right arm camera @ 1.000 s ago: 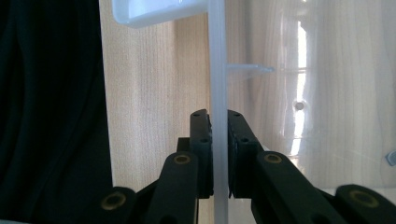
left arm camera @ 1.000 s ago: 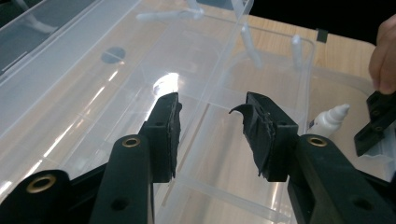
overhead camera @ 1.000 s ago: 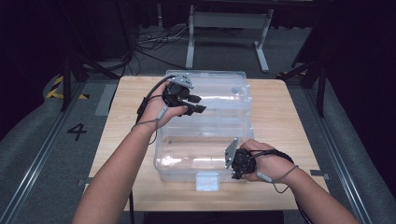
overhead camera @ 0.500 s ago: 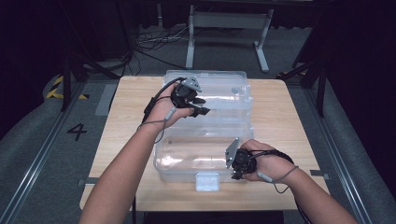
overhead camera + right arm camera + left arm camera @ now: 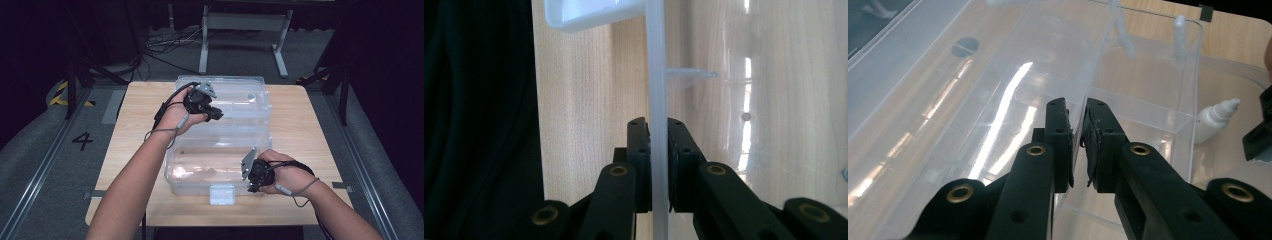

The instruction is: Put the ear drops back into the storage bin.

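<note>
A clear plastic storage box (image 5: pixel 200 165) lies open on the wooden table (image 5: pixel 300 125), its lid (image 5: pixel 235 92) folded back on the far side. My left gripper (image 5: pixel 216 114) is over the middle of the box, where base and lid meet. Its jaws have just been closing, and in the left gripper view (image 5: pixel 1076 120) a thin clear wall (image 5: pixel 1088 75) stands pinched between the pads. My right gripper (image 5: pixel 251 176) is at the box's front right corner. There, in the right gripper view (image 5: pixel 657 127), it is shut on the pale front rim (image 5: pixel 656 65).
A small white dropper bottle (image 5: pixel 1215 117) stands beyond a clear wall at the right of the left gripper view. A white latch (image 5: pixel 221 194) hangs at the box's front edge. Bare table lies left and right of the box. Dark floor, cables and a metal stand lie beyond.
The left hand has shifted slightly right along the box's middle and its jaws have narrowed onto the clear wall. The right hand and the box have stayed in place.
</note>
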`<move>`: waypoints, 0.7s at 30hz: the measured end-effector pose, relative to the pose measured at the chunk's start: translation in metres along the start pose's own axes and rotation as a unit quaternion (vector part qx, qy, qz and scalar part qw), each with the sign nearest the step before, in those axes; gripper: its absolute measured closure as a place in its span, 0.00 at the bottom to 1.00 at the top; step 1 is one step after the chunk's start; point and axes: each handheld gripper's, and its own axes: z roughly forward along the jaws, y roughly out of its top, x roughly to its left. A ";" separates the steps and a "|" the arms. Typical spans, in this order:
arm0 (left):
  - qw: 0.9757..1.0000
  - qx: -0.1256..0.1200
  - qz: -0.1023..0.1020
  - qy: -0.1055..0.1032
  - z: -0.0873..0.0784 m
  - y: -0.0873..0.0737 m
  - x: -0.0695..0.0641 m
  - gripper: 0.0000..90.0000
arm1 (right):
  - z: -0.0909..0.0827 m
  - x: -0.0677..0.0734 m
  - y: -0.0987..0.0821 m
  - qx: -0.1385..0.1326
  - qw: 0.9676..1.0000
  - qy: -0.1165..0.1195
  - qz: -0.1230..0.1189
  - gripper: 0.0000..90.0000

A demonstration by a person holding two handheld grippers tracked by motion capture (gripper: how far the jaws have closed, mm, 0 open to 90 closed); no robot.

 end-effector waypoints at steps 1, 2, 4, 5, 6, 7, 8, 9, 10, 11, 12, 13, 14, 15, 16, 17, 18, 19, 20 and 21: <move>1.000 0.000 0.002 -0.001 -0.001 0.000 -0.001 0.91 | 0.000 0.000 0.000 0.000 1.000 0.000 -0.003 0.92; 1.000 0.000 0.003 -0.001 -0.002 0.000 -0.002 0.91 | 0.000 0.000 0.000 0.000 1.000 0.001 0.000 0.92; 1.000 0.002 0.005 0.001 -0.003 0.001 -0.005 0.92 | 0.000 0.000 0.000 -0.002 1.000 0.000 0.001 0.92; 1.000 0.004 0.007 0.002 -0.004 0.001 -0.007 0.92 | 0.000 0.000 0.000 -0.001 1.000 0.000 -0.001 0.92; 1.000 0.003 0.010 0.001 -0.005 0.001 -0.008 0.92 | 0.000 0.000 0.000 0.000 1.000 -0.001 -0.002 0.92; 1.000 0.004 0.011 0.002 -0.006 0.001 -0.010 0.92 | 0.000 0.000 0.000 0.000 1.000 -0.002 -0.002 0.92; 1.000 0.004 0.011 0.002 -0.006 0.001 -0.010 0.92 | 0.000 0.000 0.000 0.000 1.000 -0.002 -0.002 0.92; 1.000 0.001 0.012 -0.001 -0.007 0.000 -0.012 0.92 | 0.000 0.000 0.000 0.003 1.000 -0.001 0.001 0.92; 1.000 0.001 0.012 -0.001 -0.007 0.000 -0.012 0.92 | 0.000 0.000 0.000 0.003 1.000 -0.001 0.001 0.92; 1.000 -0.001 0.011 -0.004 -0.008 0.000 -0.012 0.92 | 0.000 0.000 0.000 0.000 1.000 -0.001 -0.004 0.92; 1.000 -0.003 0.010 -0.007 -0.009 -0.001 -0.013 0.92 | 0.000 0.000 0.000 0.000 1.000 -0.001 -0.003 0.92; 1.000 -0.004 0.010 -0.011 -0.011 -0.002 -0.014 0.92 | 0.000 0.000 0.000 0.001 1.000 -0.002 -0.002 0.92; 1.000 -0.005 0.009 -0.011 -0.011 -0.002 -0.016 0.93 | 0.000 0.000 0.000 0.001 1.000 -0.002 -0.003 0.92; 1.000 -0.005 0.009 -0.011 -0.011 -0.002 -0.016 0.93 | 0.000 0.000 0.000 0.001 1.000 -0.002 -0.004 0.92; 1.000 -0.004 0.011 -0.012 -0.012 -0.002 -0.017 0.93 | 0.000 0.000 0.000 0.001 1.000 -0.002 -0.004 0.92; 1.000 -0.005 0.011 -0.014 -0.013 -0.002 -0.019 0.93 | 0.000 0.000 0.000 0.002 1.000 -0.002 -0.005 0.92; 1.000 -0.005 0.013 -0.014 -0.014 -0.002 -0.021 0.93 | 0.000 0.000 0.000 0.001 1.000 -0.002 -0.005 0.92; 1.000 -0.004 0.015 -0.015 -0.015 -0.002 -0.022 0.93 | 0.000 0.000 0.000 -0.001 1.000 -0.002 -0.003 0.92; 1.000 -0.005 0.015 -0.016 -0.015 -0.003 -0.023 0.93 | 0.000 0.000 0.000 -0.001 1.000 -0.002 -0.004 0.92; 1.000 -0.005 0.015 -0.018 -0.016 -0.003 -0.024 0.93 | 0.000 0.000 -0.001 0.000 1.000 -0.003 -0.003 0.92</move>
